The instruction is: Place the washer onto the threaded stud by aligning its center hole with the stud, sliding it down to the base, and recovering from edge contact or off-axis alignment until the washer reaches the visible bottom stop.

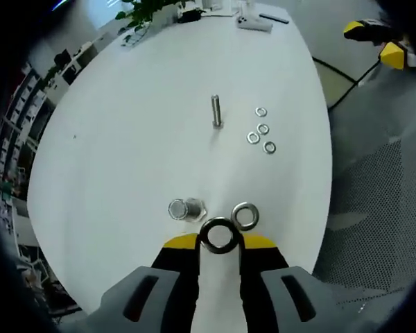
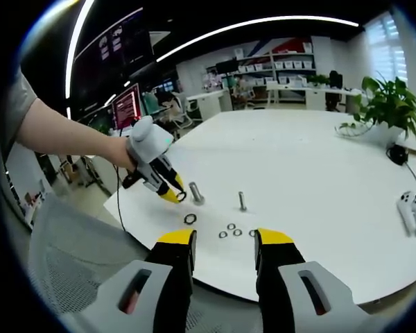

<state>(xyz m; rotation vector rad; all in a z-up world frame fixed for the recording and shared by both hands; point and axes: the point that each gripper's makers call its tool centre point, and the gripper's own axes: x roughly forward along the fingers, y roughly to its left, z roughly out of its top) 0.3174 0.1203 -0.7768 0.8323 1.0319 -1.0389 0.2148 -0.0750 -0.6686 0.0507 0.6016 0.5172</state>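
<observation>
My left gripper (image 1: 219,241) is shut on a dark metal washer (image 1: 218,235), pinched flat between its yellow tips. Just ahead and left stands the thick threaded stud (image 1: 186,209), seen nearly end-on; the washer is beside it, not over it. A second large washer (image 1: 245,216) lies on the table to the right. In the right gripper view a hand holds the left gripper (image 2: 173,195) close to the thick stud (image 2: 195,193), with the loose washer (image 2: 190,219) in front. My right gripper (image 2: 225,240) hangs open off the table's near edge, holding nothing.
A thin upright stud (image 1: 215,111) (image 2: 242,201) stands mid-table beside several small washers (image 1: 262,129) (image 2: 231,229). The white table (image 1: 125,139) carries a plant (image 2: 388,104) and a white controller (image 2: 409,208) farther off. A mesh chair (image 1: 381,208) sits by the table's edge.
</observation>
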